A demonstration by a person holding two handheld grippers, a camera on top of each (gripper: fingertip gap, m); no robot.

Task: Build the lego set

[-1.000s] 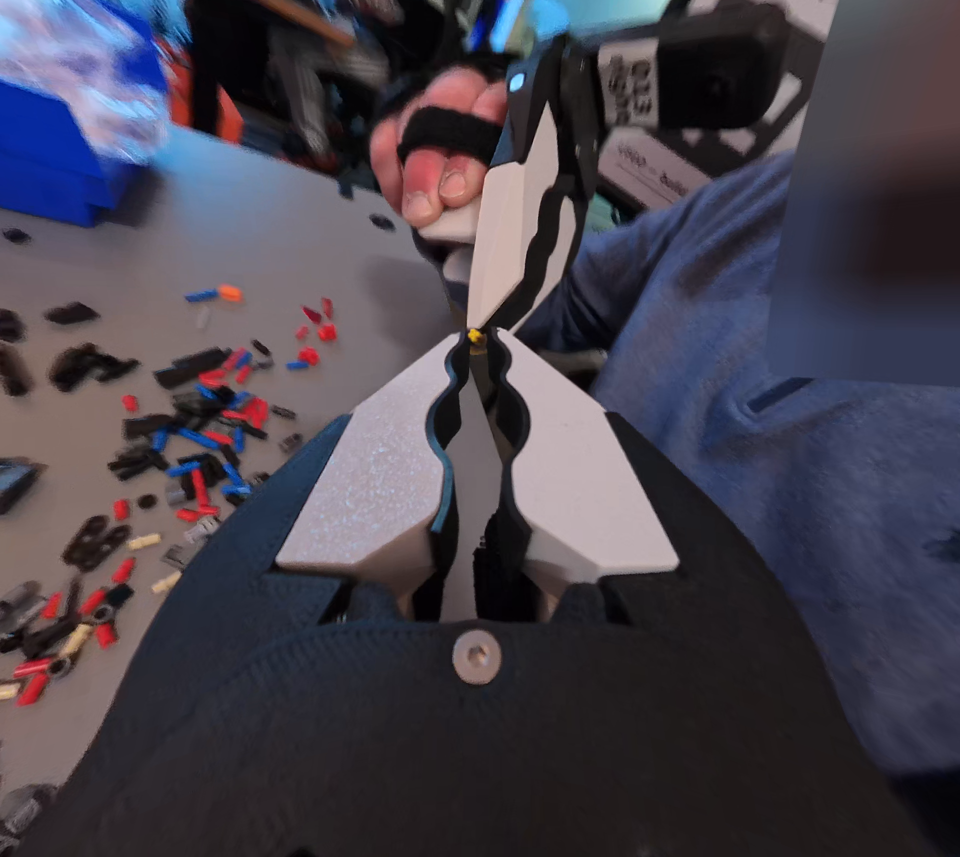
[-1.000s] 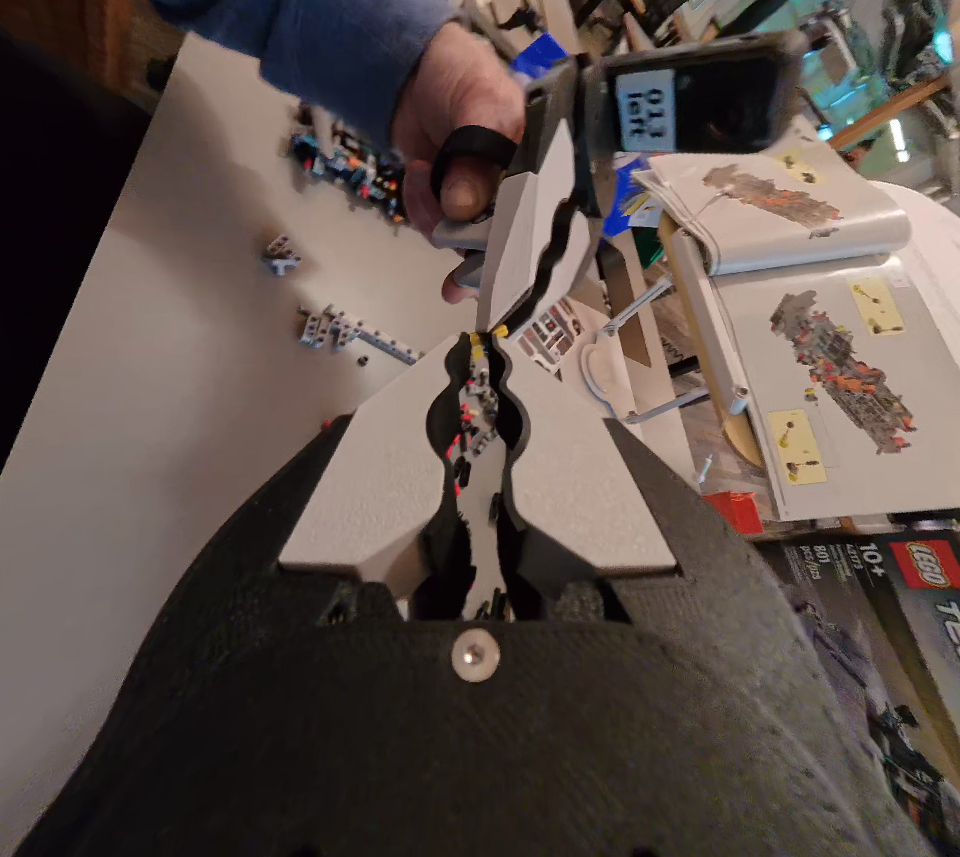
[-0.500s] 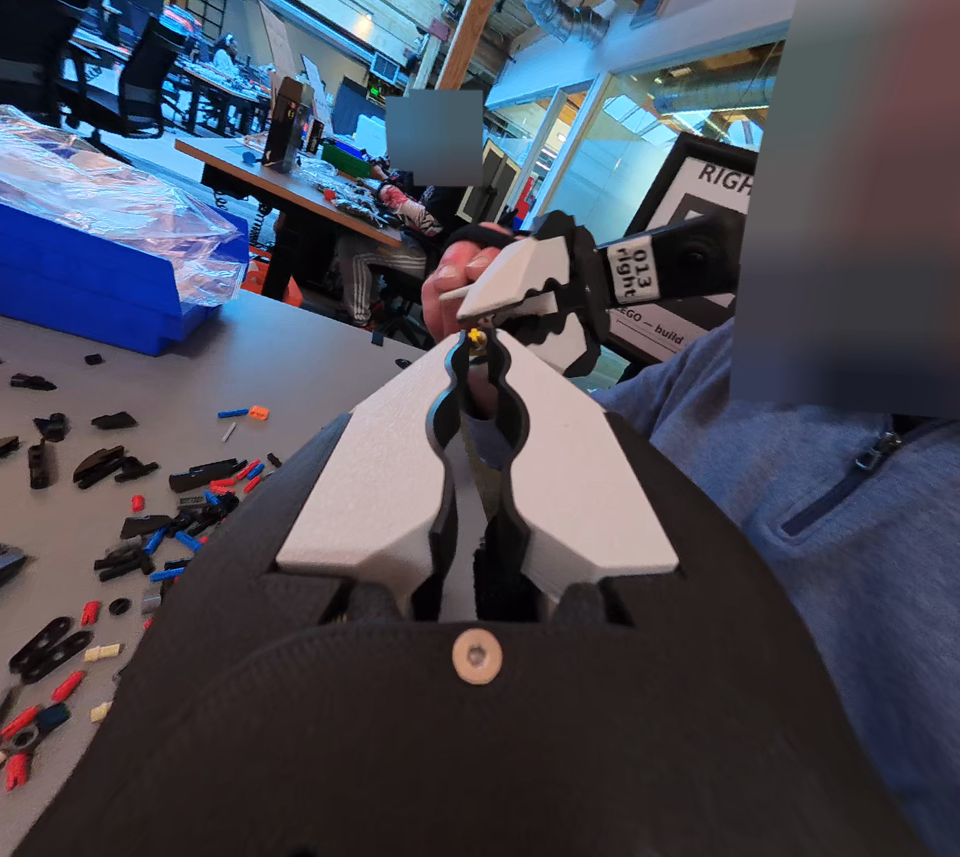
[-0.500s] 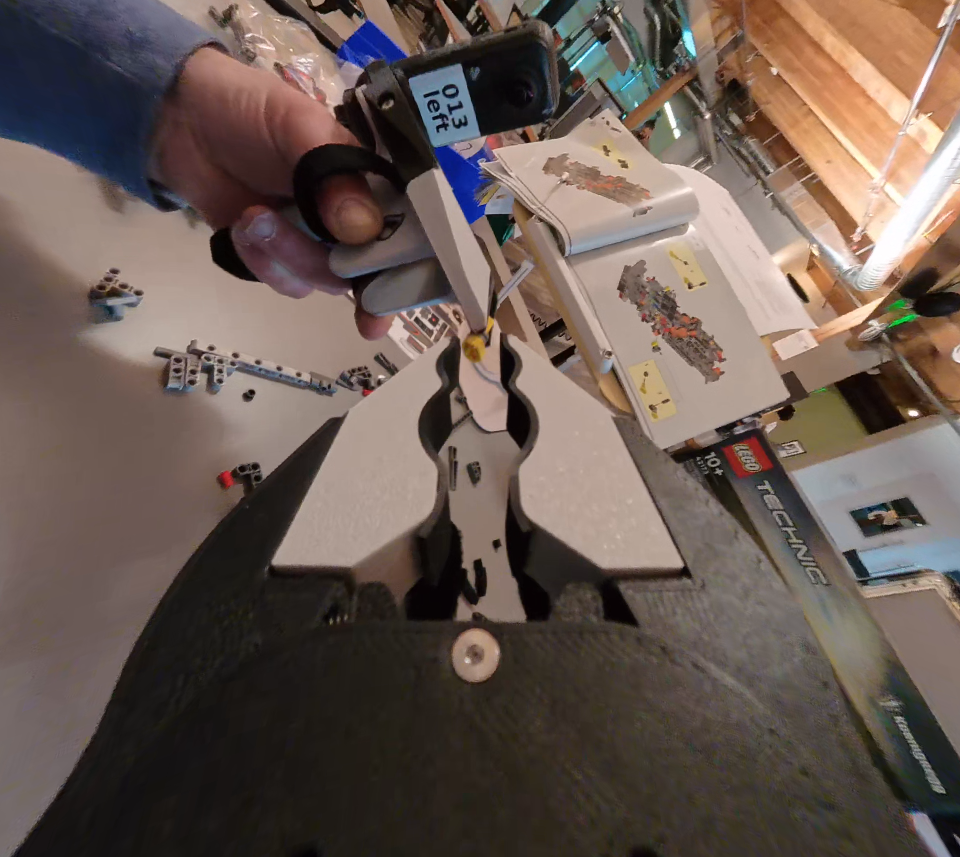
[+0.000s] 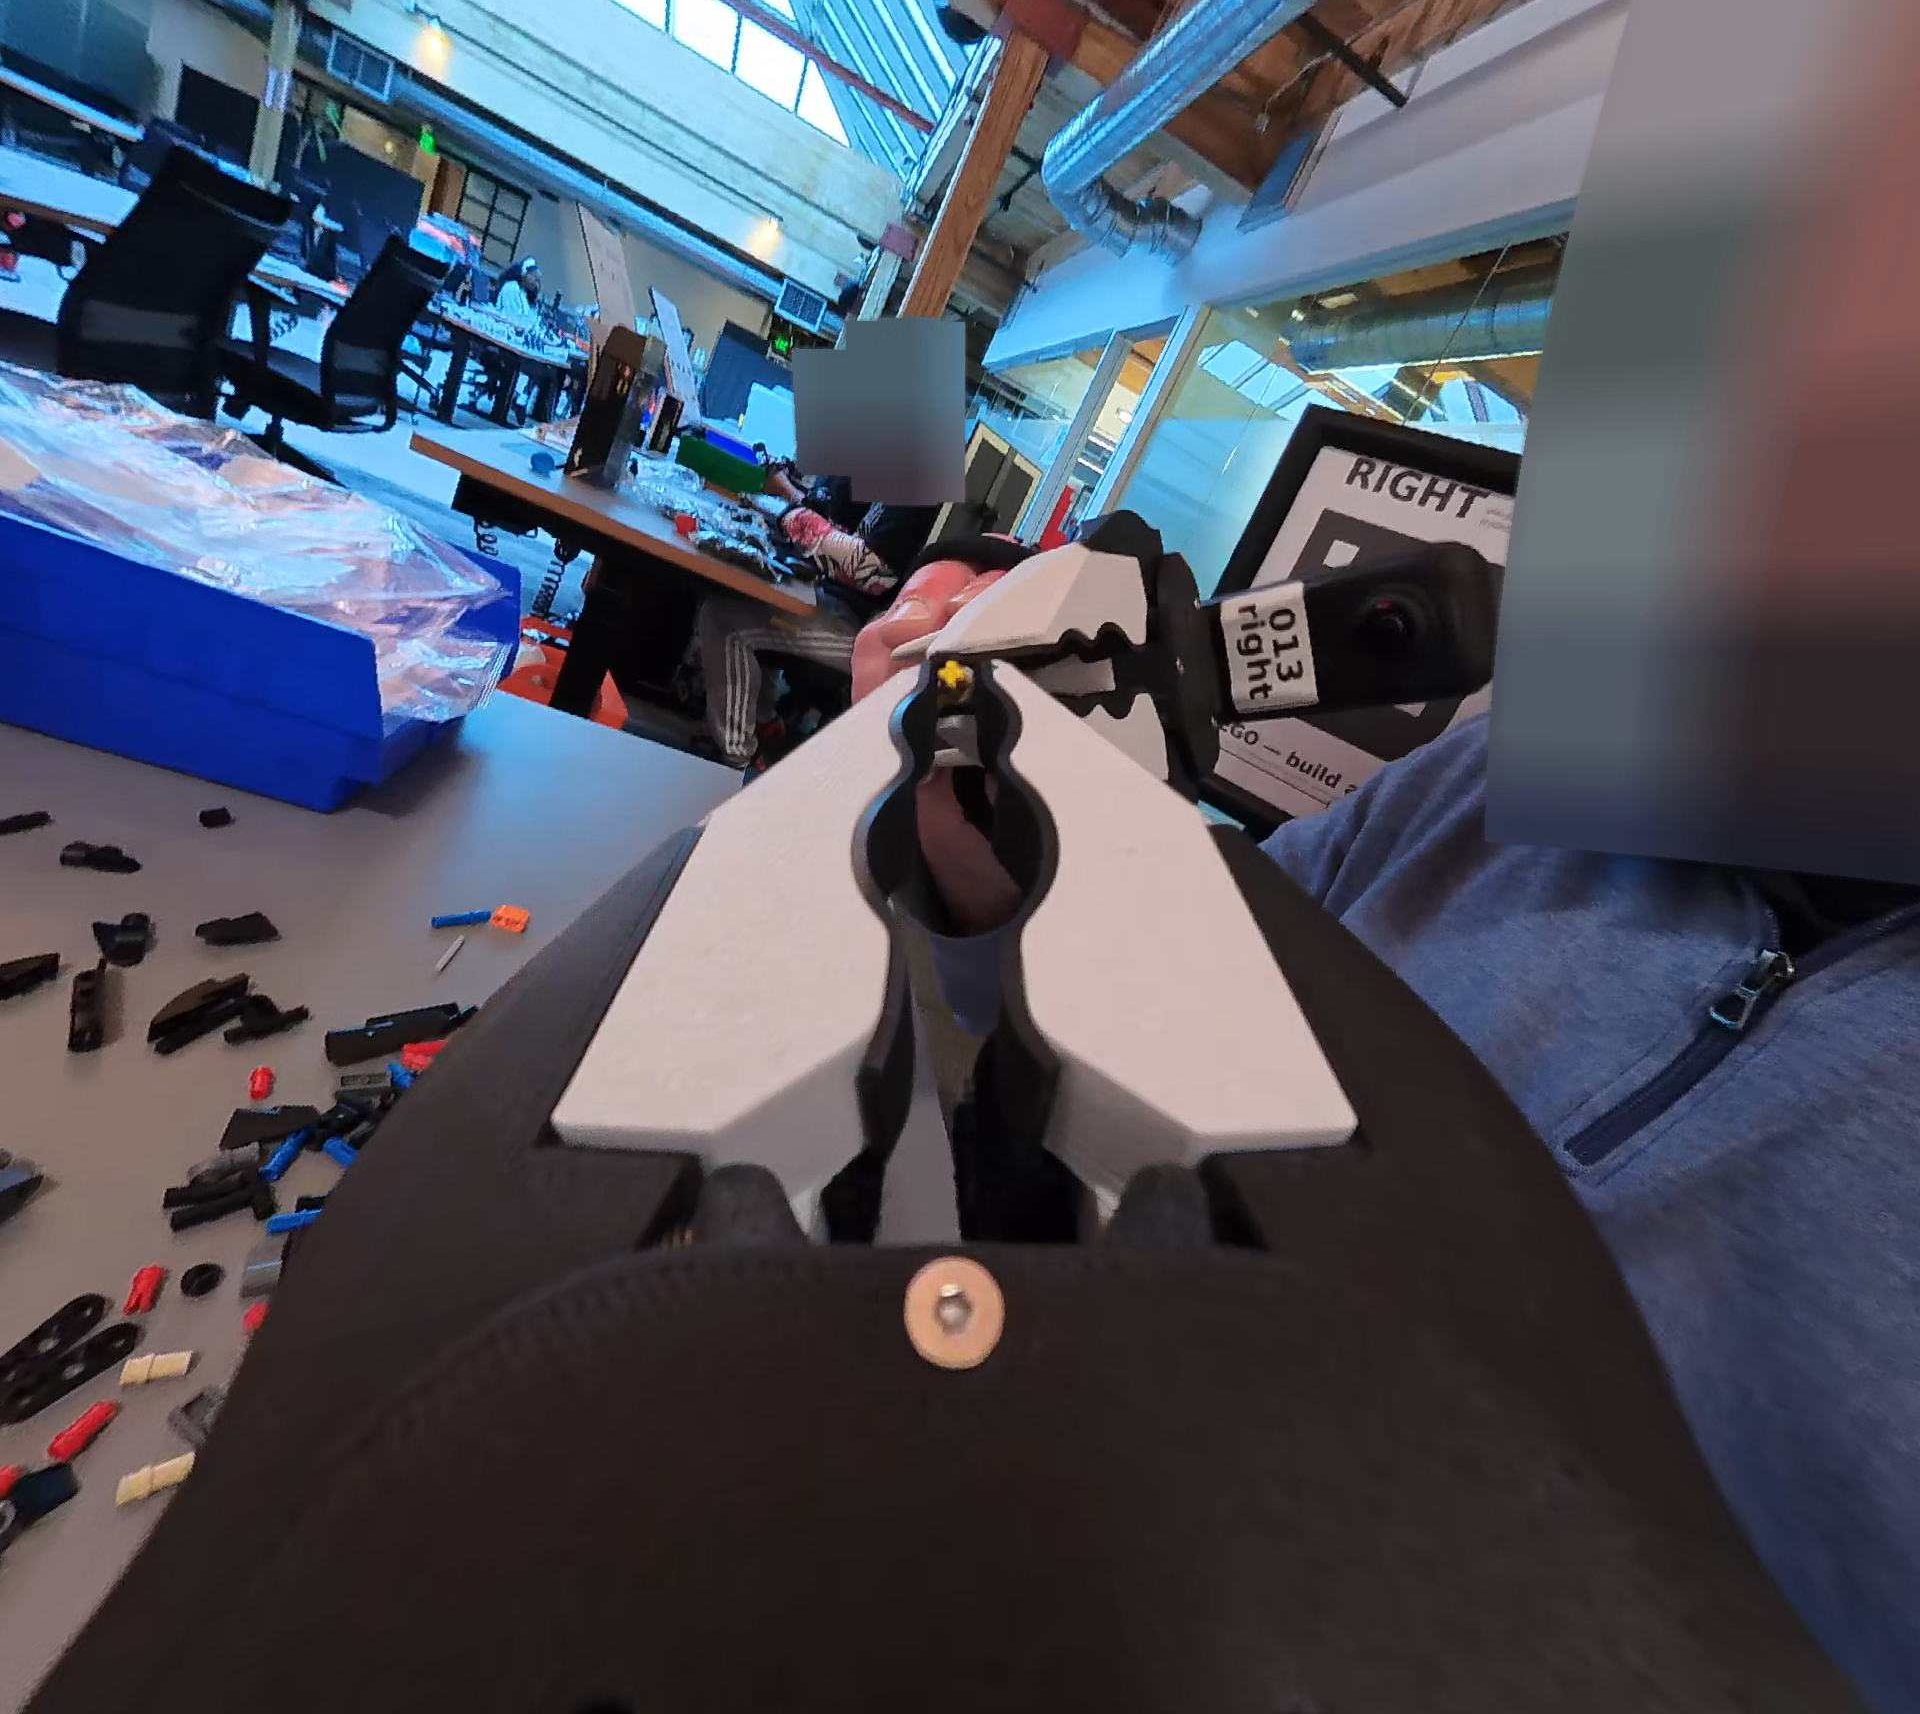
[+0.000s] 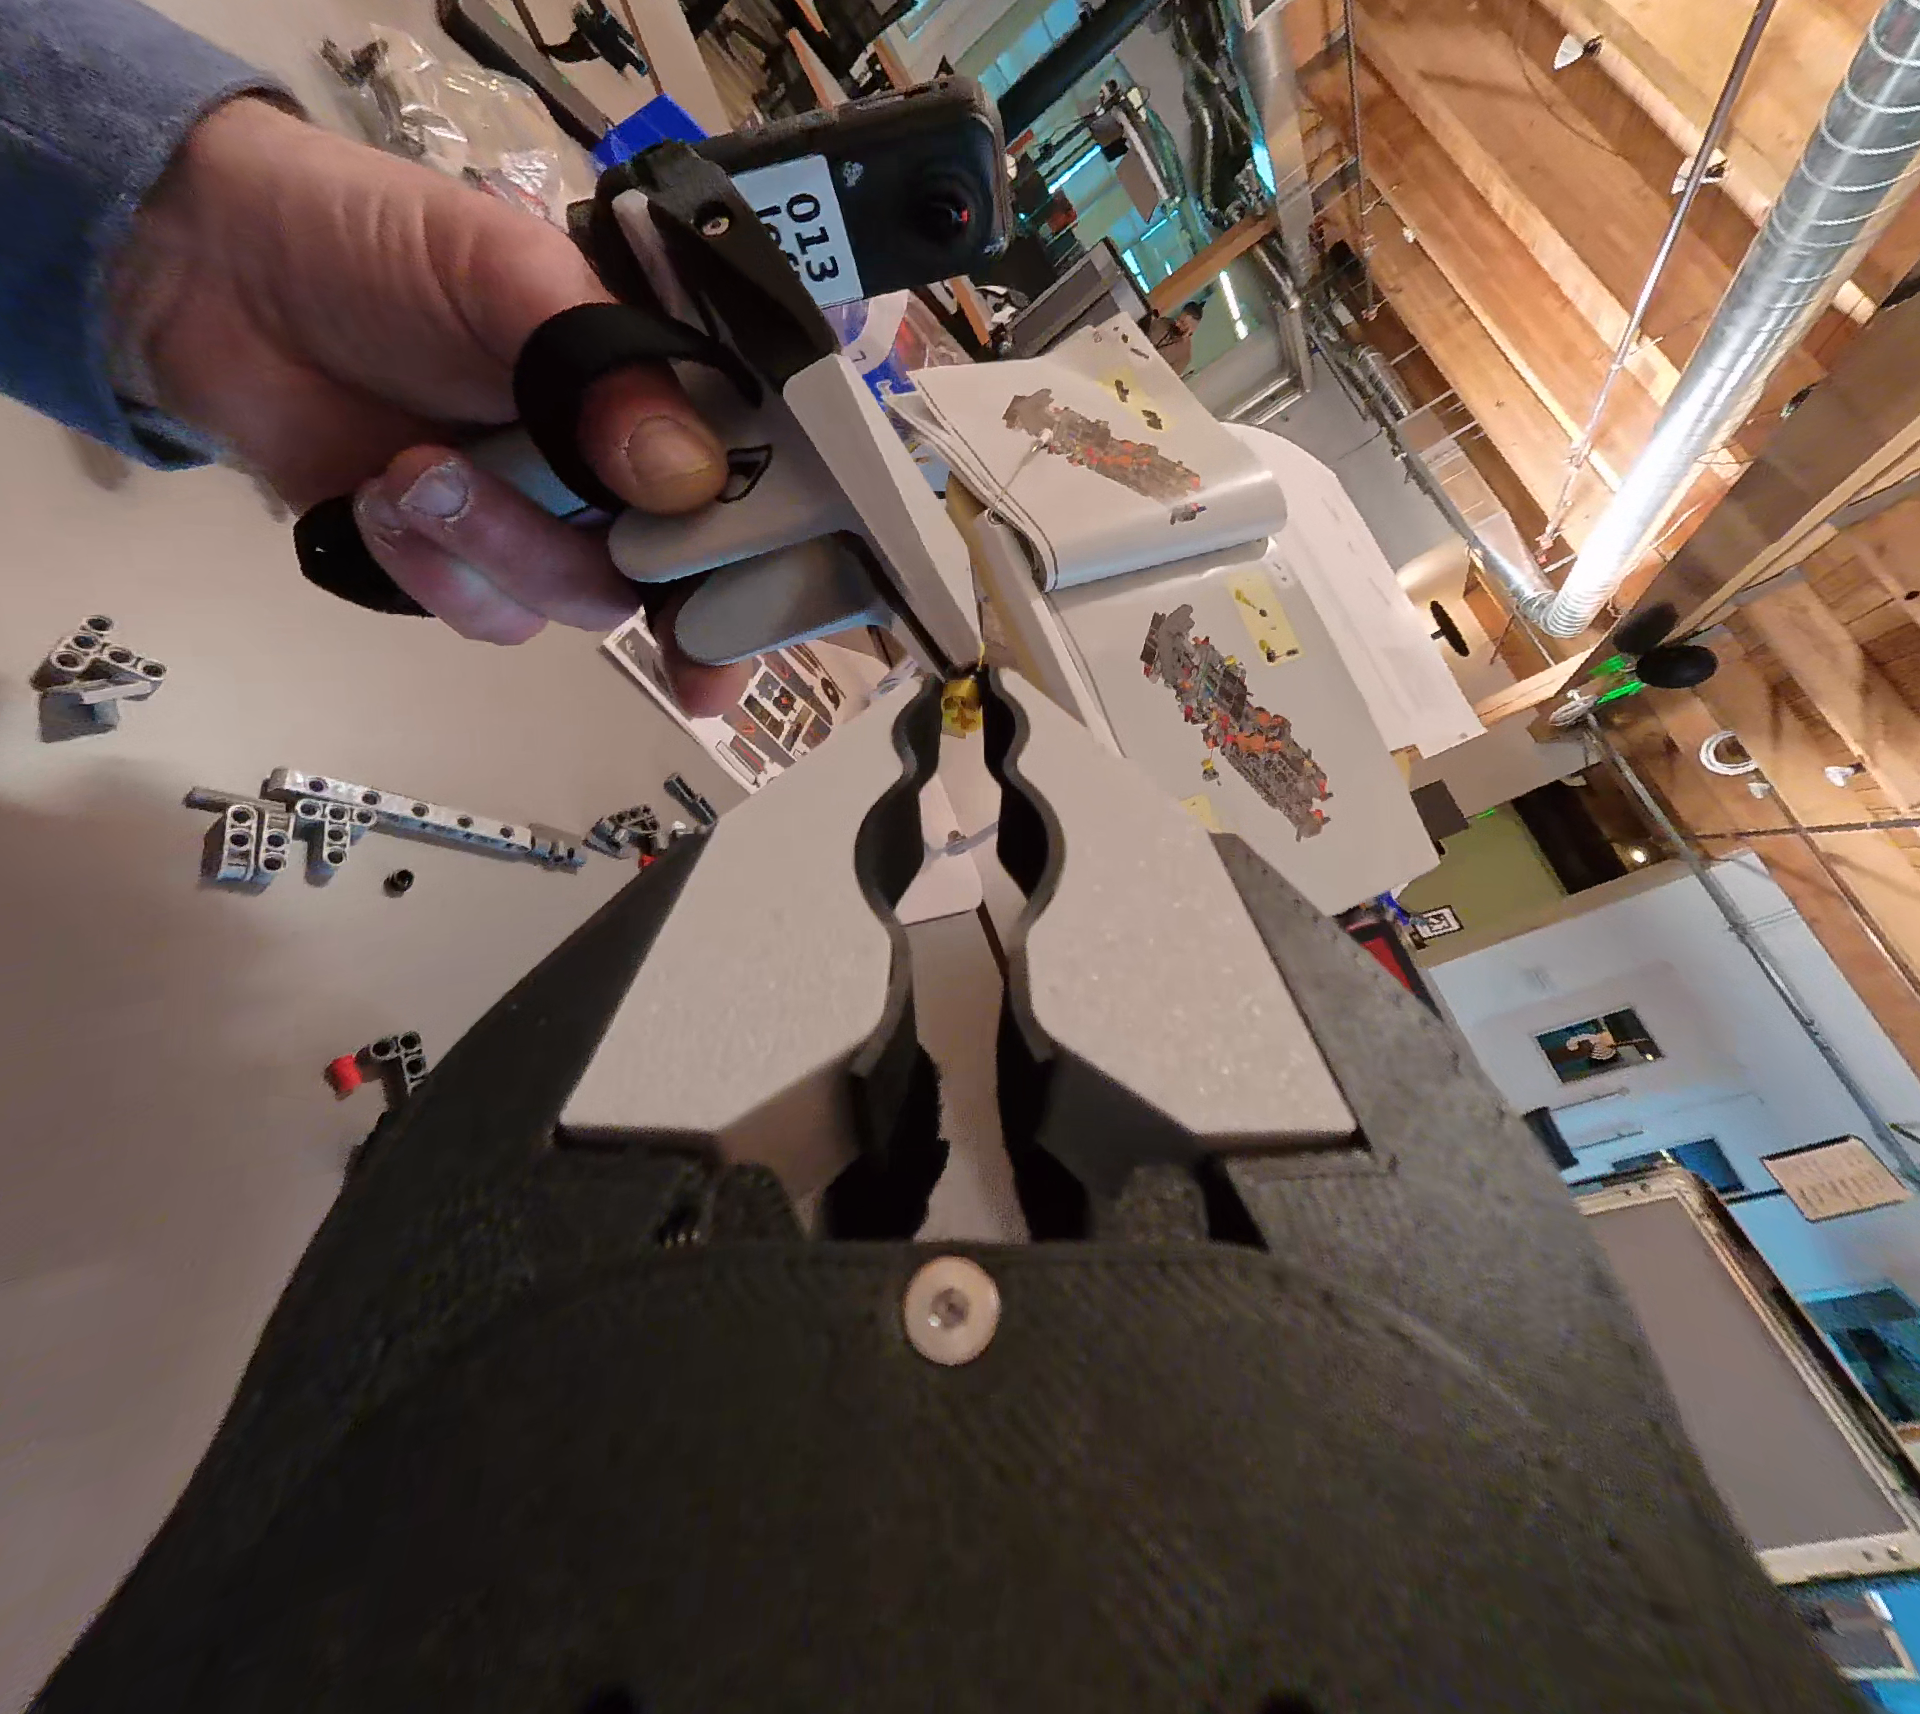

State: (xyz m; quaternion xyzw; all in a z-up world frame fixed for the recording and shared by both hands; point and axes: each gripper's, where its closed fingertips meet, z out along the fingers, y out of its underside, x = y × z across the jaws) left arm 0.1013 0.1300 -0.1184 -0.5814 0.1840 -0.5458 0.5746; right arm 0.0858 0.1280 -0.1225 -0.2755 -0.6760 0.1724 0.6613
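Observation:
My left gripper (image 5: 951, 685) and right gripper (image 6: 961, 714) meet tip to tip above the grey table (image 5: 582, 823). A small yellow lego piece (image 5: 951, 675) sits pinched at my left gripper's closed tips. The same yellow piece (image 6: 961, 703) also shows between my right gripper's closed tips. The right gripper (image 5: 940, 648) comes in from the right in the left wrist view. The left gripper (image 6: 971, 662) comes in from the upper left in the right wrist view, held by a hand (image 6: 343, 376). Which gripper bears the piece's weight I cannot tell.
Several loose black, red and blue lego pieces (image 5: 239, 1093) lie on the table at the left, behind them a blue bin (image 5: 208, 656) under clear plastic. A grey beam assembly (image 6: 353, 823) lies on the table (image 6: 156, 989). An open instruction booklet (image 6: 1226, 688) stands on a holder. The person's blue sweater (image 5: 1621, 1041) is close on the right. The grippers are tip to tip, or close to it. The grey beam assembly (image 6: 353, 823) is about equally far from each gripper, around 25 cm.
Both grippers have tilted upward and turned, so the views swing from the table toward the ceiling. The tips stay together on the yellow piece throughout.

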